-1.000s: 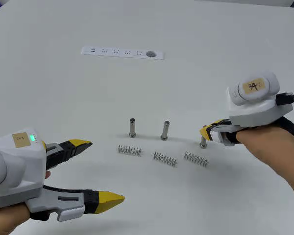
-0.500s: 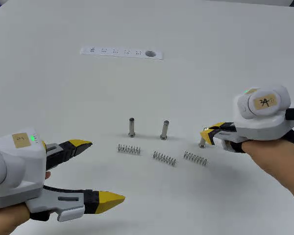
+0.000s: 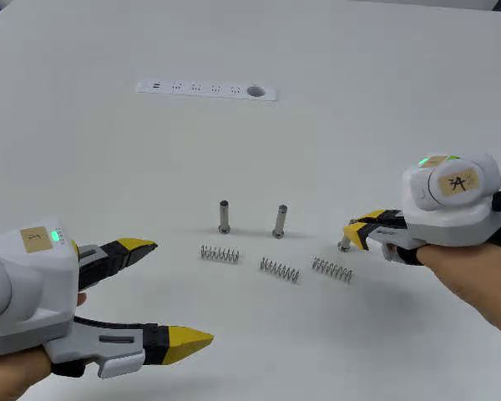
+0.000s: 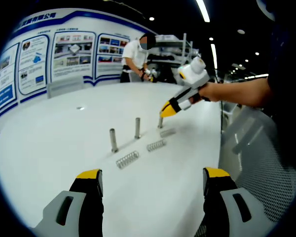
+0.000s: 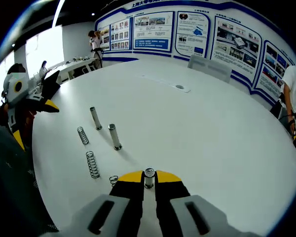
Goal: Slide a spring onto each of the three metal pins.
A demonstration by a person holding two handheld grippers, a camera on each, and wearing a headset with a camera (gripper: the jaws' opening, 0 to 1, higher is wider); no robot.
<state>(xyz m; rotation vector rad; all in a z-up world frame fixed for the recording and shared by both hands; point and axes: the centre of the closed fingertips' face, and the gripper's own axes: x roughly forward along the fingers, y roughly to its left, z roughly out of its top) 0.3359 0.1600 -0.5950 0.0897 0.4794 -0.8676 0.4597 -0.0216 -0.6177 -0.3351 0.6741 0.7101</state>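
**Right gripper (image 3: 354,235) pinches end pin (image 5: 149,177)**

The pin stands upright on the table (image 3: 334,125). Two more pins (image 3: 224,216) stand at its 9 o'clock, with three springs (image 3: 280,270) lying at their 6 o'clock. Left gripper (image 3: 181,292) gapes wide.

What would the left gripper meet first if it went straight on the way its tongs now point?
Probably the nearest spring, lying ahead of the left gripper between the lines of its open tongs; the nearest pin stands just beyond, though depth is unclear.
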